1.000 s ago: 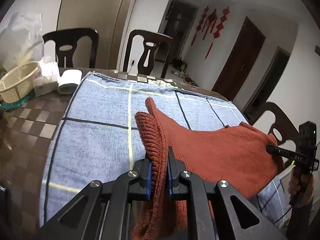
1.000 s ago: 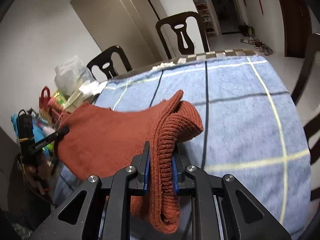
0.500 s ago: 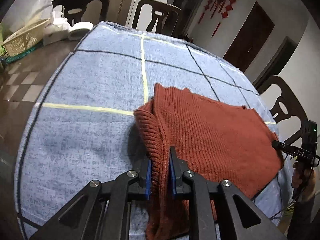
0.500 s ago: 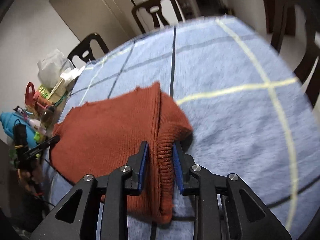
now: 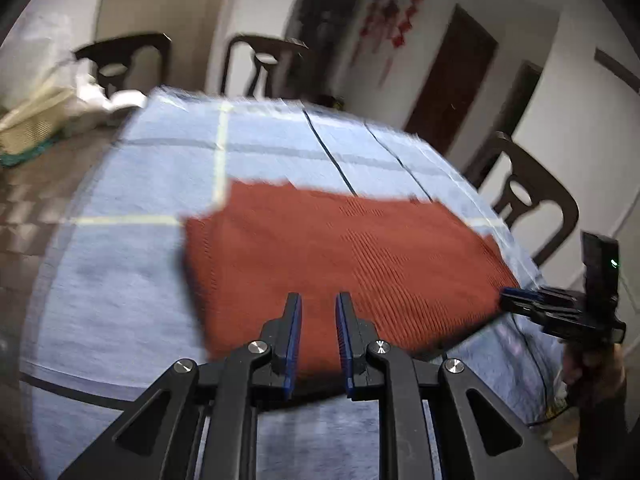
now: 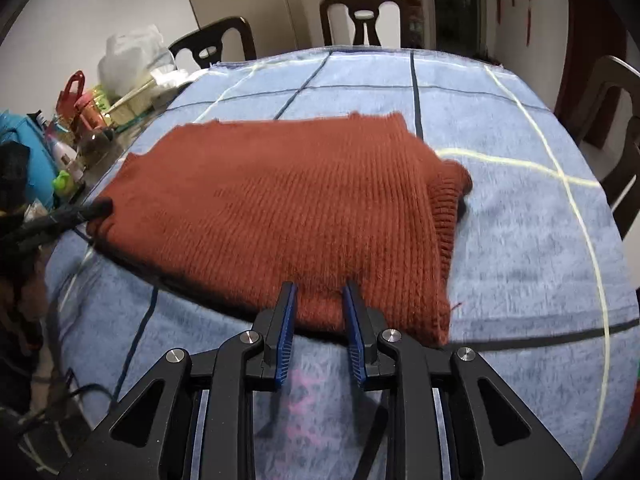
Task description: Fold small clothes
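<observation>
A folded rust-red knitted sweater point(image 6: 280, 208) lies on the blue checked tablecloth point(image 6: 520, 240). At its near edge, left gripper point(image 5: 317, 300) and right gripper point(image 6: 319, 290) stand apart, empty. Left view blurred.

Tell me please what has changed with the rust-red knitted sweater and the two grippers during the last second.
Both grippers let go. The left gripper and the right gripper, each shut on a bunched fold of the rust-red knitted sweater a second ago, now stand open at its near edge. The sweater came down from its lifted state and lies folded flat. The blue checked cloth under it stayed as it was.
</observation>
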